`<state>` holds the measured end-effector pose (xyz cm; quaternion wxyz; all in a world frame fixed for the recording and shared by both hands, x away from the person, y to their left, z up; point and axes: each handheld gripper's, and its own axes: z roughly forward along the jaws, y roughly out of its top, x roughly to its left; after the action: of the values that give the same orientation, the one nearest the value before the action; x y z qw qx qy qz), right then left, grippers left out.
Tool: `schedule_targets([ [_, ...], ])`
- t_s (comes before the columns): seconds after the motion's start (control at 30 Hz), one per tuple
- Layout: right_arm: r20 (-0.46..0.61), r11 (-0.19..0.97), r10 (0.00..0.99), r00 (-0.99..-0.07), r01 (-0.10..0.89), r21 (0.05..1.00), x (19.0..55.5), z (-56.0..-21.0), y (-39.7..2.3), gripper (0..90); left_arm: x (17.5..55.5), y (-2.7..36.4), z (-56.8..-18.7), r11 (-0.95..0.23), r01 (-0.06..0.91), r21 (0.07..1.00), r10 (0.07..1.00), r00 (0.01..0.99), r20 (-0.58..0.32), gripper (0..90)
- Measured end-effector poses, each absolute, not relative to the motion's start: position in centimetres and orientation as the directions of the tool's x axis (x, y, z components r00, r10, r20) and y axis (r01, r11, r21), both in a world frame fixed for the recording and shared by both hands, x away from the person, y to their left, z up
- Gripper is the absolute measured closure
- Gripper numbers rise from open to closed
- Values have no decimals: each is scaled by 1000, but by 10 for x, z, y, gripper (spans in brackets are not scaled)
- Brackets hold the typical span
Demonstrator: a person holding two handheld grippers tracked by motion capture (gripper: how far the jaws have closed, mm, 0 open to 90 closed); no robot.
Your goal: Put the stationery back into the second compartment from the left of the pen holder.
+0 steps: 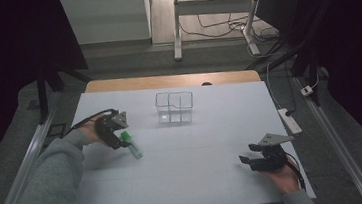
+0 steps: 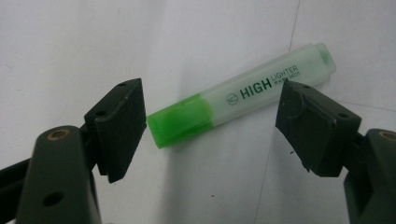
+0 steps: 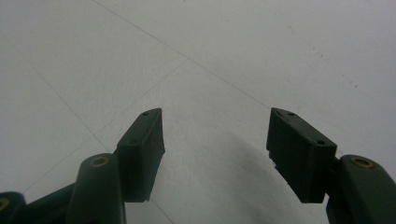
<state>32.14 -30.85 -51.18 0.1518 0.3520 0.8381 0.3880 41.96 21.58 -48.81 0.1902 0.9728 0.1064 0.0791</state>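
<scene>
That green highlighter (image 2: 238,100) is looking light, stiff and slick, lying mid-frame between the left gripper (image 2: 210,121)'s wide-apart jaws, so I'm thinking grab mid-barrel.

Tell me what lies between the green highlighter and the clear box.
Nothing: in the high view, bare white table runs between the highlighter and the clear box.

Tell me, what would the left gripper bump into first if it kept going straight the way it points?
Most likely the green highlighter. It lies on the white table right ahead of the left gripper, between its open jaws, not yet pinched. How close is hard to judge.
</scene>
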Motion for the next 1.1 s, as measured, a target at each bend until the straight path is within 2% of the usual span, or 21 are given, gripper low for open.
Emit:
schedule_targets([
  [0.23, 13, 458, 710, -704, 475, 752, 321, -512, -308, 364, 430, 211, -495, -949, 100, 299, 128, 989, 78, 237],
  [0.67, 16, 462, 708, -706, 480, 746, 321, -513, -308, 364, 441, 206, -501, -958, 25, 285, 49, 996, 79, 311],
  [1.1, 15, 467, 705, -709, 480, 743, 321, -513, -307, 364, 449, 203, -505, -963, -33, 269, -31, 999, 13, 330],
])
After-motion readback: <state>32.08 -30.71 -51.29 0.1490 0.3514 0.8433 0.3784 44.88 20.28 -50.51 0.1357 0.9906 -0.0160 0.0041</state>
